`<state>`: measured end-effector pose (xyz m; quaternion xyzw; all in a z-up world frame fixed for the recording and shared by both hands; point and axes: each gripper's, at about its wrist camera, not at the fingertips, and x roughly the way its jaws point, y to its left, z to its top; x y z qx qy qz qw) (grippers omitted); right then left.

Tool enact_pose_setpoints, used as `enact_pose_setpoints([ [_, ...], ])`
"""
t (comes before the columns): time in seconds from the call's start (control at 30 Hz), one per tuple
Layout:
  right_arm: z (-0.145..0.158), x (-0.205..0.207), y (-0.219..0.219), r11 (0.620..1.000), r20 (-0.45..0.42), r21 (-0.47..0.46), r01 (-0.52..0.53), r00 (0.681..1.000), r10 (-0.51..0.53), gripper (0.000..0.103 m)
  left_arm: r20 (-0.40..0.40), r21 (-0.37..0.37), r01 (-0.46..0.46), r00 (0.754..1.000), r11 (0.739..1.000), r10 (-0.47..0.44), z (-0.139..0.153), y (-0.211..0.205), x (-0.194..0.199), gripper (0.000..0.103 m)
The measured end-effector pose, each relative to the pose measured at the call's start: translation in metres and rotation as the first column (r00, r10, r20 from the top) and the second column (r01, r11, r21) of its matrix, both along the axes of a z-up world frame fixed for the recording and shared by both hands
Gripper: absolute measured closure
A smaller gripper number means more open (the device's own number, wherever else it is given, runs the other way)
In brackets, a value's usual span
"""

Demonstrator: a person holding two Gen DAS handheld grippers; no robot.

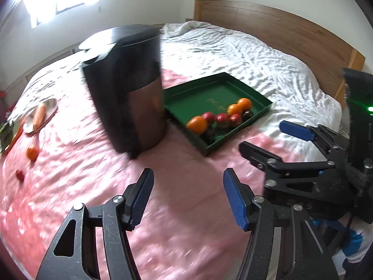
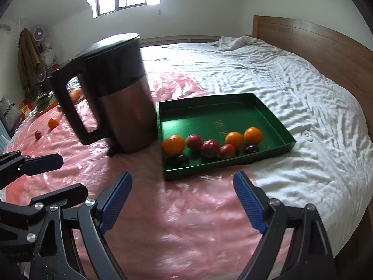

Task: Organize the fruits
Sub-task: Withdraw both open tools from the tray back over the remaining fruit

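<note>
A green tray (image 1: 209, 93) (image 2: 209, 114) lies on the bed. Along its near side sit oranges (image 1: 197, 124) (image 2: 173, 144), red apples (image 1: 222, 119) (image 2: 210, 148) and dark plums (image 2: 250, 148). A loose orange (image 1: 32, 152) (image 2: 53, 123) and a small red fruit (image 1: 20, 175) (image 2: 38, 135) lie on the pink cover at the far left. My left gripper (image 1: 188, 179) (image 2: 67, 175) hovers open and empty over the pink cover, short of the tray. My right gripper (image 2: 183, 182) (image 1: 268, 137) is beside it, open wide and empty, facing the tray's near edge.
A tall dark kettle (image 1: 126, 88) (image 2: 112, 93) stands just left of the tray, touching or nearly touching it. A carrot (image 1: 39, 115) lies on a silver plate (image 1: 50, 109) at the far left, with greens beside it. A wooden headboard (image 1: 291, 30) bounds the white bedding behind.
</note>
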<state>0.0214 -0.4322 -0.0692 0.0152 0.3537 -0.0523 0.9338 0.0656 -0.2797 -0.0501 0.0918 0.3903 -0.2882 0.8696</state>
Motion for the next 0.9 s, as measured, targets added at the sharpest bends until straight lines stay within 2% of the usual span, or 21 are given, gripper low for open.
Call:
enact_pose_setpoints([
  [0.4,0.003,-0.016,0.095,0.993,-0.013,0.019,-0.115,0.993,0.115,0.0,0.007,-0.024,-0.163,0.987,0.986,0.163,0.0,0.105,-0.016,0.046],
  [0.63,0.0,-0.015,0.148,0.985,-0.02,0.018,-0.173,0.985,0.173,0.0,0.012,-0.019,-0.284,0.959,0.959,0.285,-0.008,0.168,-0.023,0.045],
  [0.9,-0.002,-0.005,0.196,0.971,-0.007,0.013,-0.241,0.971,0.241,0.0,0.013,-0.02,-0.377,0.926,0.926,0.378,-0.011,0.222,-0.02,0.045],
])
